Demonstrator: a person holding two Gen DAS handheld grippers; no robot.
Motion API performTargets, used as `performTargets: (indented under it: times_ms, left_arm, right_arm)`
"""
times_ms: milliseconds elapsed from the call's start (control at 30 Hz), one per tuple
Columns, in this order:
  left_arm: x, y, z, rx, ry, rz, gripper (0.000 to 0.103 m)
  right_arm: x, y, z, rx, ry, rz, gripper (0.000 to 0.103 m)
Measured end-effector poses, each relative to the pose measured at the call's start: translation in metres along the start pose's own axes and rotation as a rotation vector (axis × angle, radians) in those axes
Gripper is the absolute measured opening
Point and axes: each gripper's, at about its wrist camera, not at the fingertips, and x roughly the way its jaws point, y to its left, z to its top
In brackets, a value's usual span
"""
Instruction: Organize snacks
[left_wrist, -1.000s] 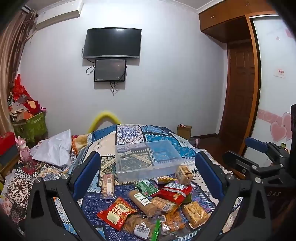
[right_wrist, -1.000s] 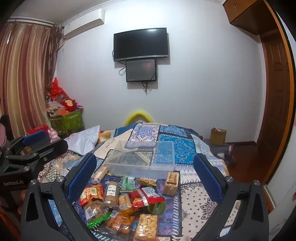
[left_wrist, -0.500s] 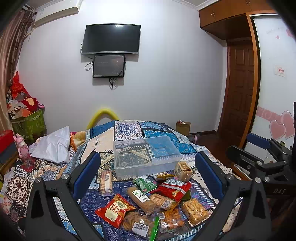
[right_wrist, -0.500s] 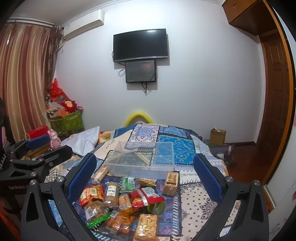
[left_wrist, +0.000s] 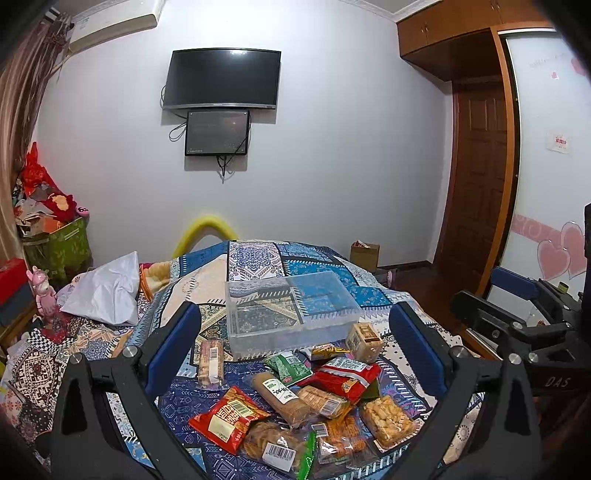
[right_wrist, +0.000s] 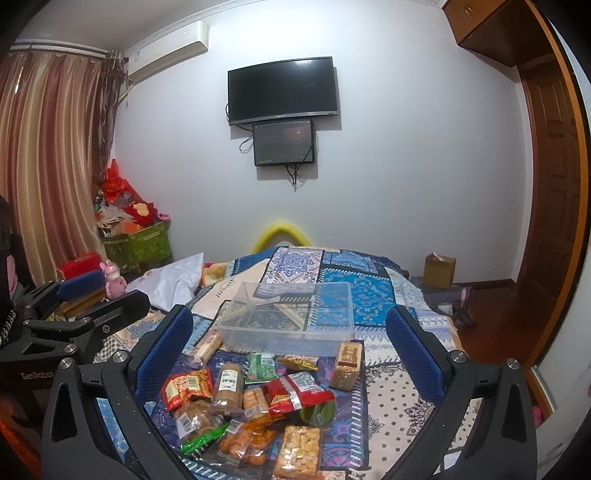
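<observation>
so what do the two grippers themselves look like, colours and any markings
Both match: black angular frames with silver bolts, each carrying two fingers faced with blue textured pads. The left gripper shows white "GenRobot" lettering on its body in the right wrist view; the right gripper shows "DAS" in the left wrist view. No cables or sleeves visible.

1. Bed (left_wrist: 255, 258) with patchwork quilt carries everything.
2. Clear bin (left_wrist: 291, 310) sits mid-bed, open top.
3. Snack pile (left_wrist: 295, 406) lies just in front of the bin: red bags, biscuit packs, green packet.
4. Wafer pack (left_wrist: 210, 363) lies left of the pile, apart.
5. White pillow (left_wrist: 107, 291) at the left edge.
</observation>
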Motion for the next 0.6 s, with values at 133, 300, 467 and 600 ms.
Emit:
performTargets:
  times_ms: [133,300,467,600]
  left_arm:
    - [-0.0009,-0.0009,0.0008,0.0,-0.003,0.003,0.103]
    - [-0.0014,-0.0018,0.002,0.003,-0.005,0.006,0.103]
    - [-0.0014,-0.0027,0.0027,0.006,-0.006,0.005,0.103]
    - [-0.0015,-0.0032,0.0021,0.007,-0.007,0.006,0.103]
  right_arm:
    - [-0.0005,0.0003,0.0006,0.003,-0.002,0.005,0.103]
    - [-0.0016,0.0008,0.0012,0.004,-0.009,0.008,0.103]
    - [-0.0012,0.0001,0.0012,0.006,-0.006,0.011,0.103]
    - [-0.0022,-0.0009,0.0004,0.01,-0.007,0.012,0.103]
